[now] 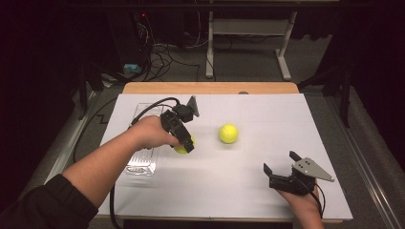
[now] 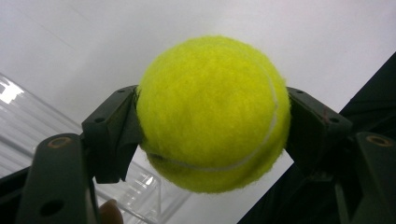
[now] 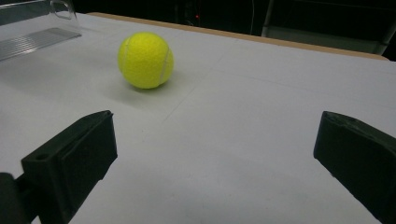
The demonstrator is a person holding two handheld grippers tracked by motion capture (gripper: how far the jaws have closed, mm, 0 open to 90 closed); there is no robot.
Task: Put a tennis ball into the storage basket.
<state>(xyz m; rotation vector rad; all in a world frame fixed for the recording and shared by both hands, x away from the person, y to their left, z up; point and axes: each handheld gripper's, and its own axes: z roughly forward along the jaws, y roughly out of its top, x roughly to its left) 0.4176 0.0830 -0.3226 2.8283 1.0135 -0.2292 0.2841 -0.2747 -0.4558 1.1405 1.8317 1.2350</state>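
My left gripper [image 1: 185, 143] is shut on a yellow tennis ball [image 1: 183, 148], held just above the white table cover beside the clear tray. In the left gripper view both black pads [image 2: 116, 135] press the sides of that ball [image 2: 212, 112]. A second tennis ball [image 1: 228, 133] rests on the cover near the middle, clear of both hands. My right gripper [image 1: 281, 162] stands open near the front right, with nothing between its jaws. Its own view has the resting ball [image 3: 145, 59] ahead and to the left, well beyond the fingertips [image 3: 88, 140].
A clear plastic tray [image 1: 142, 164] lies on the left side of the white cover [image 1: 267, 109], right beside the left hand. The wooden table edge [image 1: 210, 88] runs along the back. Table legs and cables stand on the floor beyond.
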